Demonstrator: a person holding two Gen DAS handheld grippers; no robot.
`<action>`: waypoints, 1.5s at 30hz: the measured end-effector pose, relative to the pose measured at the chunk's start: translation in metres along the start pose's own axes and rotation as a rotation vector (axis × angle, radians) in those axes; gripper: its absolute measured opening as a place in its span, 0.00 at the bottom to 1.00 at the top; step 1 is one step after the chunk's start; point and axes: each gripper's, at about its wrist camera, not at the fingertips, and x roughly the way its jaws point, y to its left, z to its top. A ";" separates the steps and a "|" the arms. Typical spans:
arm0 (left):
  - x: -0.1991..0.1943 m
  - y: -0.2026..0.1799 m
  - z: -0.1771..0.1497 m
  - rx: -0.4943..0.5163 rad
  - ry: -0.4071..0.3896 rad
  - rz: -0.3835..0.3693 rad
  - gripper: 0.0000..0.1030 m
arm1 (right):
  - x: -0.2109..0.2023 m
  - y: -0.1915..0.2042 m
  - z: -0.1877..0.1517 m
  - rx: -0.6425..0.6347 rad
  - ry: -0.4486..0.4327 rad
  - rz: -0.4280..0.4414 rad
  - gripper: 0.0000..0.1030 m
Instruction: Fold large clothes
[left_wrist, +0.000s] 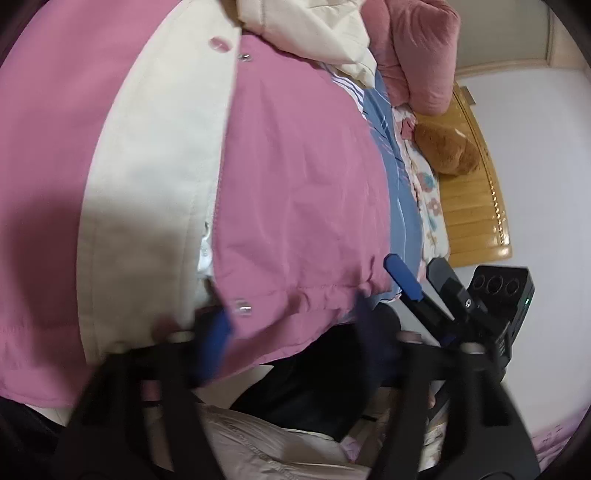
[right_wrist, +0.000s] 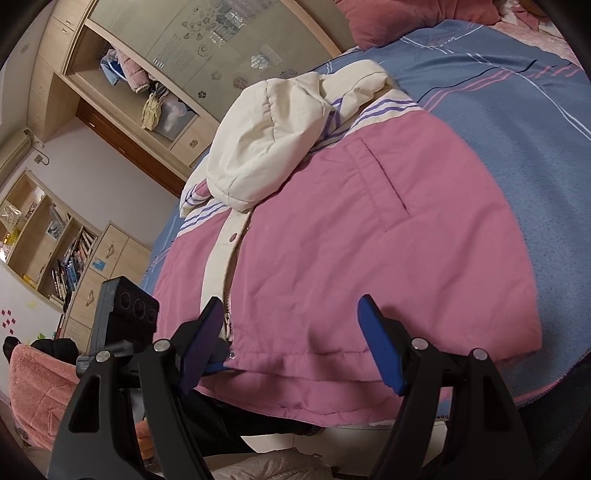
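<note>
A pink padded jacket (left_wrist: 303, 192) with a cream front placket (left_wrist: 147, 206) and cream hood (right_wrist: 266, 140) lies flat on the bed, hem toward me. My left gripper (left_wrist: 291, 336) is open, its blue pads straddling the gathered hem near a silver snap (left_wrist: 242, 308). My right gripper (right_wrist: 291, 343) is open over the same hem, right of the zip (right_wrist: 229, 314). It also shows in the left wrist view (left_wrist: 402, 280), at the hem's right corner. The left gripper's body shows in the right wrist view (right_wrist: 125, 314).
The bed has a blue striped blanket (right_wrist: 517, 122). Pink pillows (left_wrist: 417, 55), a brown plush toy (left_wrist: 447, 151) and a wooden headboard (left_wrist: 476, 206) lie at the far end. A wardrobe (right_wrist: 155, 74) and bookshelf (right_wrist: 59, 254) stand beyond. A pink fluffy cloth (right_wrist: 40, 384) lies at the lower left.
</note>
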 end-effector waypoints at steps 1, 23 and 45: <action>0.001 0.000 0.000 0.002 0.011 -0.024 0.31 | 0.001 -0.001 0.001 0.002 0.001 -0.003 0.73; -0.020 0.032 -0.024 -0.016 -0.004 0.071 0.05 | 0.021 0.000 -0.005 0.012 0.055 -0.014 0.73; -0.127 0.066 0.001 -0.030 -0.316 0.317 0.72 | 0.071 0.010 -0.012 -0.038 0.144 -0.045 0.74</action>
